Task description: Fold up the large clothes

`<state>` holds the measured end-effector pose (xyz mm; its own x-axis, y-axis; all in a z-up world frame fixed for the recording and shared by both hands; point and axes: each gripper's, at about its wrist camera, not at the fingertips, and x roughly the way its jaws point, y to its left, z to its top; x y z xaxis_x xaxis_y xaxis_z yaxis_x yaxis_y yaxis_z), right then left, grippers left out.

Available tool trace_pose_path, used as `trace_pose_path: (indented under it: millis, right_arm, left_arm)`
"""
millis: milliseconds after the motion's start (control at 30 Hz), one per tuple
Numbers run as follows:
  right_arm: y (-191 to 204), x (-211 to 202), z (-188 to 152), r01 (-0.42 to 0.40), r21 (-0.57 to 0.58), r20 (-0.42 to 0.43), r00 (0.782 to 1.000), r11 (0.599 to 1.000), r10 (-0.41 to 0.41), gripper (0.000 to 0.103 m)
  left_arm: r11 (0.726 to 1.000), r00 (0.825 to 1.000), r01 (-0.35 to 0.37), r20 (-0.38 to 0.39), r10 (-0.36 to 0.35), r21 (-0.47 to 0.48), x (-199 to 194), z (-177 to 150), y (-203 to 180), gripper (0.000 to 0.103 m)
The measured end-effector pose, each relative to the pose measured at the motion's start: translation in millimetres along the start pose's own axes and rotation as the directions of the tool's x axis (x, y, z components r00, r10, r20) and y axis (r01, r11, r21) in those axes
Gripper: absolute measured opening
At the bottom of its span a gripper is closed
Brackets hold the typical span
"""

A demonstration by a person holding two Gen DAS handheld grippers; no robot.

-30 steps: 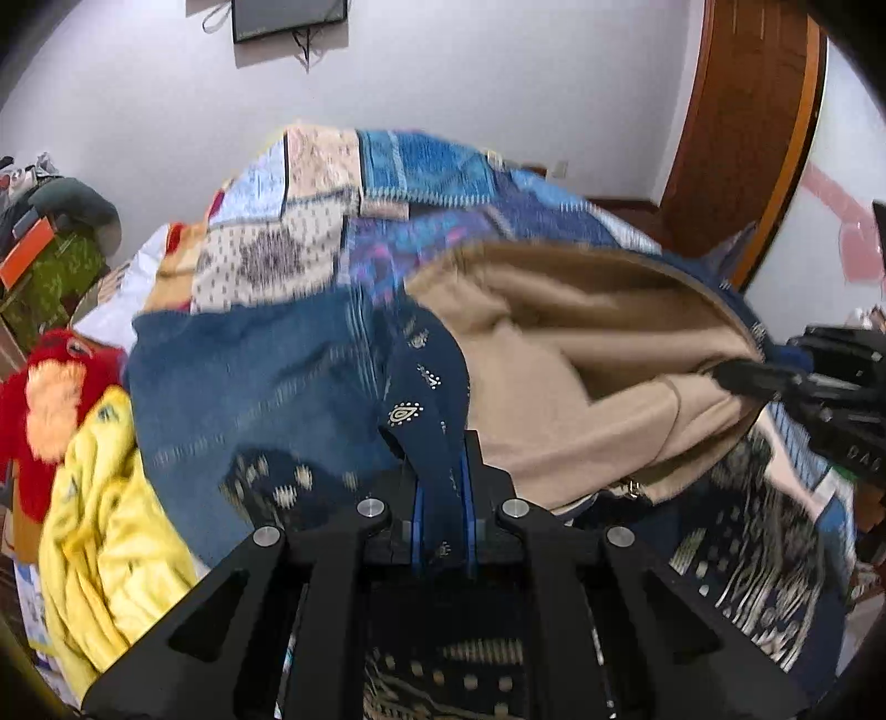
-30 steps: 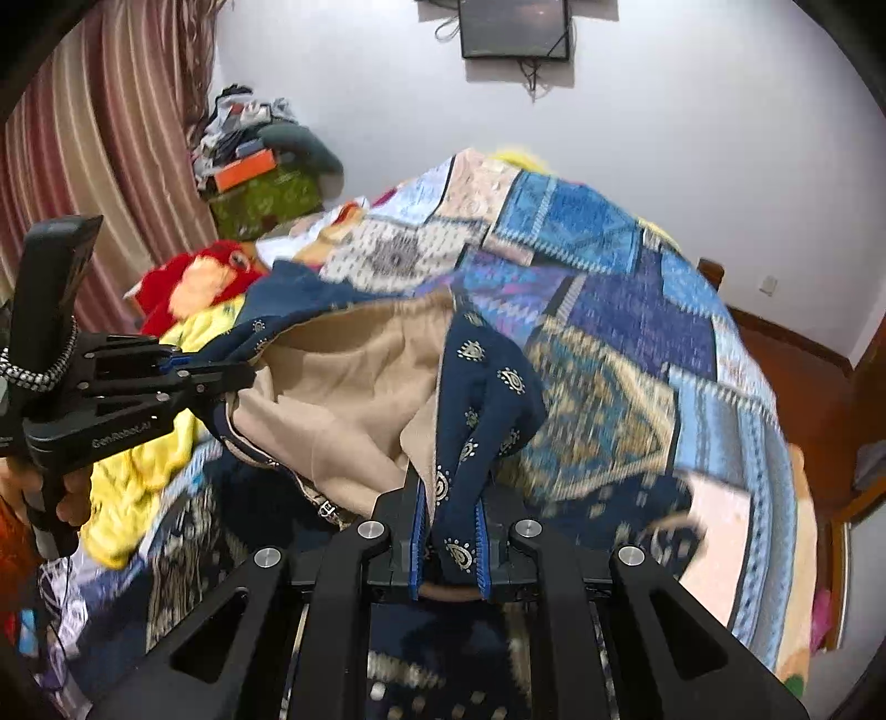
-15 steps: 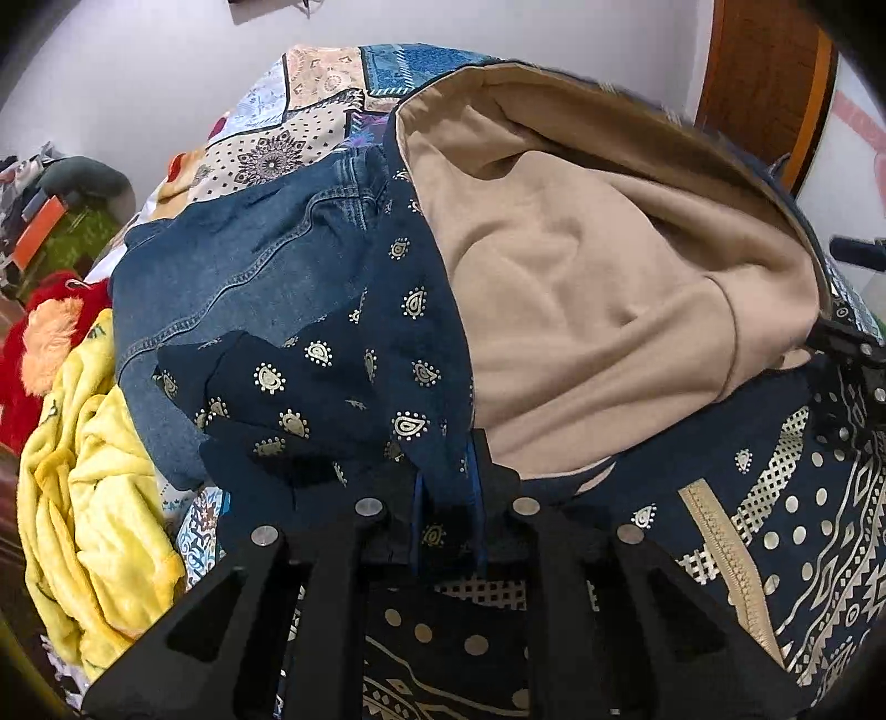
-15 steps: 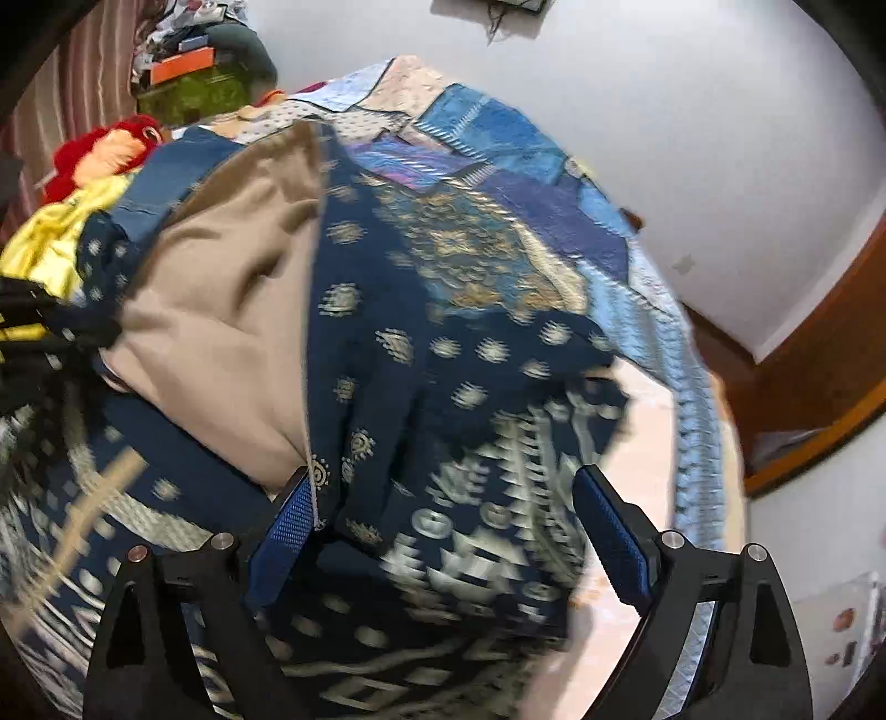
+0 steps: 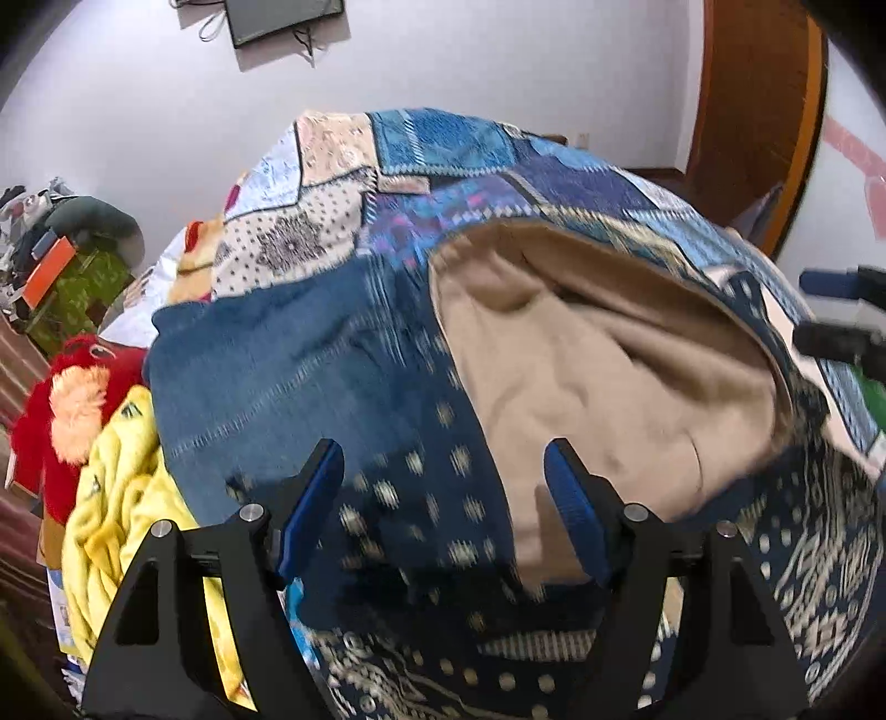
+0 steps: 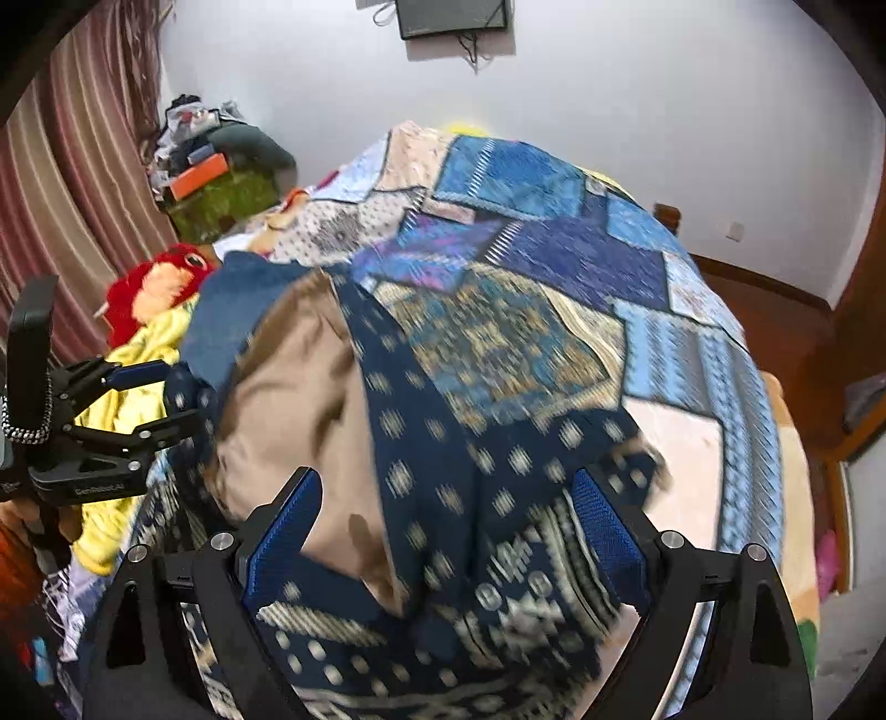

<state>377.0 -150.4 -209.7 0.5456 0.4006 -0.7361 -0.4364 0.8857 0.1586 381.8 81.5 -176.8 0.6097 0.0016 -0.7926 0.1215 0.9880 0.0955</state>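
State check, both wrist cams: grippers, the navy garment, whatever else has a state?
left gripper: jaws open, holding nothing
right gripper: jaws open, holding nothing
navy patterned garment: lying on the bed, folded over so its tan lining shows
wall TV: screen dark
yellow cloth: crumpled in a heap
patchwork quilt: spread over the bed

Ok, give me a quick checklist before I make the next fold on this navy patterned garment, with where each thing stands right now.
1. Left gripper open, nothing pinched: ok.
2. Right gripper open, nothing pinched: ok.
3. Navy patterned garment resting on the patchwork quilt: ok.
4. Beige lining covered by the fold: not ok, it shows.
5. Garment flat, wrinkle-free: cannot tell, blurred.
6. Yellow cloth apart from the garment: cannot tell.
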Motion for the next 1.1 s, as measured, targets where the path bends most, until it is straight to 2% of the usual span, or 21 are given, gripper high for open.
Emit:
trace_pose_path:
  millis: [133,367,433,500,533,600,667,700,767,900,1100]
  right_arm:
    - [17,25,17,-0.041,-0.025,-0.012,0.999,0.999,0.040,0.091]
    - [26,70,40,-0.045,-0.061,-0.023,0.999,0.997,0.044,0.088]
    - [23,81,46,-0.073,-0.045,-0.032,0.997,0.996,0.072,0.080]
    - [20,90,49,-0.088,-0.028,-0.043,0.995,0.996,0.087,0.061]
    - [18,94,50,-0.097,-0.024,-0.052,0.994,0.995,0.096,0.055]
    - [17,100,52,-0.106,-0.017,-0.059,0.993,0.994,0.104,0.033]
    - [16,101,52,-0.115,-0.011,-0.053,0.992,0.993,0.114,0.024]
    - [15,99,51,-0.118,-0.008,-0.045,0.992,0.993,0.118,0.018]
    - [14,92,50,-0.126,0.008,-0.027,0.992,0.992,0.126,0.016]
    - [13,67,49,-0.160,0.033,0.000,0.987,0.987,0.160,0.013]
    - [23,3,36,-0.193,0.026,0.054,0.980,0.981,0.192,0.012]
  left_arm:
    - [0.999,1.000,0.021,-0.001,-0.021,-0.046,18,18,11,0.074]
    - [0.995,0.998,0.061,-0.016,-0.063,-0.084,61,35,15,0.074]
    - [0.995,0.998,0.063,-0.015,-0.064,-0.073,73,38,12,0.074]
    - [0.997,0.999,0.049,-0.012,-0.050,-0.061,82,41,10,0.065]
    - [0.997,0.999,0.047,-0.015,-0.048,-0.059,86,42,10,0.057]
    - [0.996,0.998,0.056,-0.021,-0.057,-0.065,92,43,10,0.042]
    - [0.995,0.997,0.073,-0.023,-0.074,-0.074,93,43,11,0.022]
    - [0.994,0.996,0.083,-0.019,-0.085,-0.075,92,43,11,0.019]
    - [0.991,0.994,0.112,0.003,-0.112,-0.076,82,42,11,0.010]
    - [0.987,0.988,0.149,0.045,-0.146,-0.068,53,41,9,0.007]
    - [0.986,0.980,0.163,0.122,-0.160,-0.018,-20,32,-1,0.007]
